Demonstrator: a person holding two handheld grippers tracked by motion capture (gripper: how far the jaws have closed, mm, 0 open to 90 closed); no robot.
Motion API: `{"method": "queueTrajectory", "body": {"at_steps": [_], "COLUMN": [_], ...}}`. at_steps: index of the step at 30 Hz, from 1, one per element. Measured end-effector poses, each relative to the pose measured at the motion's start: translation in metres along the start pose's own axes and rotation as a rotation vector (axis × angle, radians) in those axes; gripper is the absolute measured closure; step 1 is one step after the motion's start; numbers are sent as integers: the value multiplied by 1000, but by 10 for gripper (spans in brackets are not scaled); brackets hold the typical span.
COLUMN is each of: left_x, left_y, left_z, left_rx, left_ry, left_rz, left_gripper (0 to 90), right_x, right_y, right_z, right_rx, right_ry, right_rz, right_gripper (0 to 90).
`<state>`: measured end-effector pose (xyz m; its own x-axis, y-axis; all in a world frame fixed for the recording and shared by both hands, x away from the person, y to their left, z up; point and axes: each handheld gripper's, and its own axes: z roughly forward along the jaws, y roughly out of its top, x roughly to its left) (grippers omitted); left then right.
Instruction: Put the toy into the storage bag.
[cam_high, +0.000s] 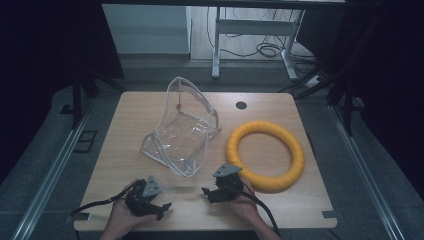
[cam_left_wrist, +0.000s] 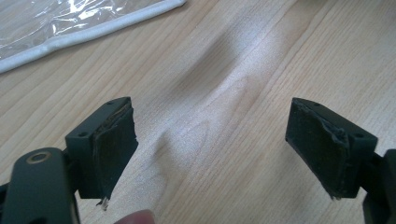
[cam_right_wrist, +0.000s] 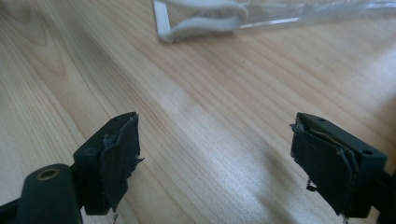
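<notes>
The bag (cam_high: 182, 127), clear plastic with white piping, lies mid-bench with its far end propped up and its mouth gaping toward my side. Its near corner sits between my two hands and a little beyond them. In the left gripper view its white edge (cam_left_wrist: 88, 30) crosses the top left corner; in the right gripper view a folded loop of piping (cam_right_wrist: 201, 21) lies at the top. Nothing is inside it as far as I can see.

The ring (cam_high: 265, 155), yellow and fat, rests flat on the bench (cam_high: 130, 165) just right of the bag, its near rim close beside my right hand but not gripped.

My left tongs (cam_high: 157, 207) hover low over the near edge, spread wide with bare wood between the pads. My right tongs (cam_high: 209, 192) are likewise spread wide and hold nothing, pointing toward the bag's corner.

By my reckoning the work has barely begun: bag untouched, ring untouched. If the ring is meant for the bag, everything is left, namely catching the bag's edge, holding the mouth open, lifting the ring and sliding it in
</notes>
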<state>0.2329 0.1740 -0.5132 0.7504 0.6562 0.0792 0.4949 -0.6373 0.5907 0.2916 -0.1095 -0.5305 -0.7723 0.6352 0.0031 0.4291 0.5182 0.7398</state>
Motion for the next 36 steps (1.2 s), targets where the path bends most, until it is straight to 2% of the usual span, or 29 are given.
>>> {"method": "queueTrajectory", "body": {"at_steps": [5, 11, 18, 27, 30, 33, 36], "left_x": [-1, -1, -3, -3, -2, -2, -2], "left_y": [0, 0, 0, 0, 0, 0, 0], "left_z": [1, -1, 4, 2, 3, 4, 5], "left_rx": [0, -11, 3, -2, 1, 4, 7], "left_ry": [-5, -2, -16, -6, -7, -1, 1], "left_rz": [1, -5, -2, -4, -1, -3, -2], "left_gripper": [162, 162, 162, 162, 162, 162, 162], "right_x": [1, 4, -1, -5, -7, -10, -13], "right_y": [0, 1, -1, -2, -2, -3, -4], "right_z": [-2, -9, -13, -22, -26, -33, -39], "right_rx": [-14, -34, -42, -67, -72, -112, -107], "right_ry": [25, 26, 44, 50, 53, 43, 42], "right_rz": [10, -16, -2, 16, 8, 9, 5], "right_gripper": [182, 193, 206, 216, 225, 262, 260]}}
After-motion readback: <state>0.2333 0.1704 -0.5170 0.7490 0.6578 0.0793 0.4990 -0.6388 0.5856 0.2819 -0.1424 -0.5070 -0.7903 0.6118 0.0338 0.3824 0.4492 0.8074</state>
